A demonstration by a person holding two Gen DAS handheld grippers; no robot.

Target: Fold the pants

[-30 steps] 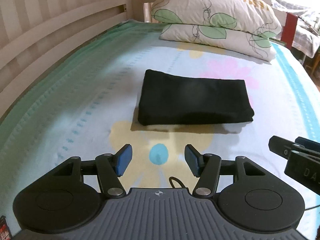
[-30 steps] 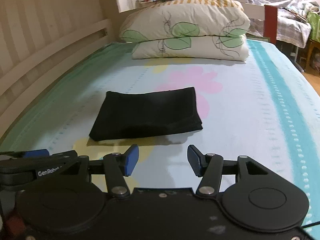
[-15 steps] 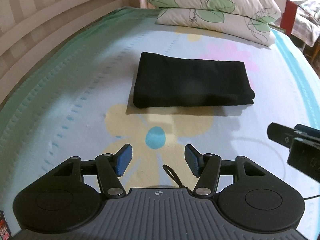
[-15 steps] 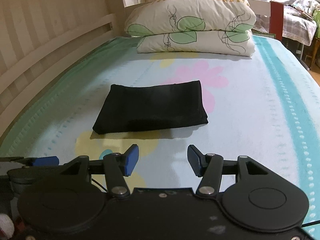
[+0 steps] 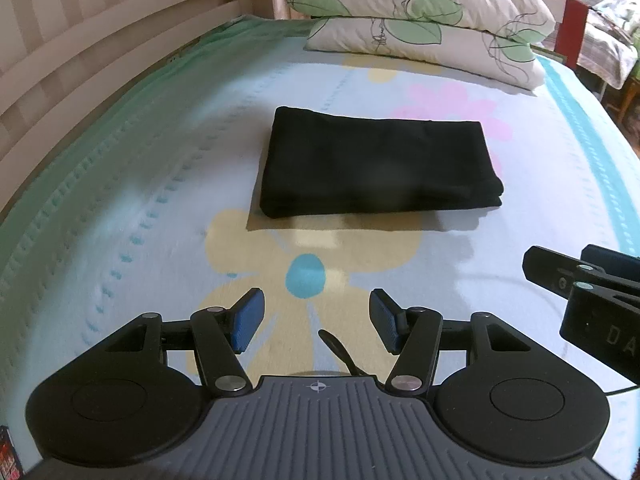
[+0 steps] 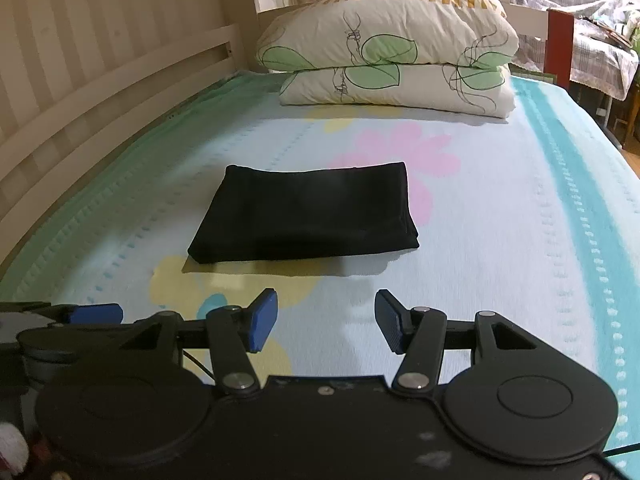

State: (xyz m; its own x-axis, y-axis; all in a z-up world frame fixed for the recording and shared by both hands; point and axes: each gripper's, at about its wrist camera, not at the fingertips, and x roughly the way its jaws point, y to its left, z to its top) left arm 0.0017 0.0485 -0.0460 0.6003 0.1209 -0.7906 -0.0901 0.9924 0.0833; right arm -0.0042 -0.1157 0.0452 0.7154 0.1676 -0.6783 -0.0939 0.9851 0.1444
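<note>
Black pants [image 5: 378, 166] lie folded into a compact rectangle on the flowered bed sheet [image 5: 120, 208], flat and untouched. In the right wrist view the same pants [image 6: 308, 218] sit ahead and slightly left. My left gripper [image 5: 316, 320] hovers over the sheet short of the pants, open, with nothing between its blue pads. My right gripper [image 6: 326, 320] is likewise open and empty, also short of the pants. Each gripper shows at the edge of the other's view: the right gripper [image 5: 588, 300] at the right, the left gripper [image 6: 80, 316] at the left.
Two leaf-printed pillows [image 6: 392, 60] are stacked at the head of the bed. A white slatted bed rail [image 5: 92, 52] runs along the left side. Beyond the right edge stand a red post [image 6: 560, 48] and another bed [image 6: 600, 52] with bedding.
The left wrist view has tilted slightly, so the pants sit lower in the frame and the pillows higher. Both grippers stay open and the pants have not moved.
</note>
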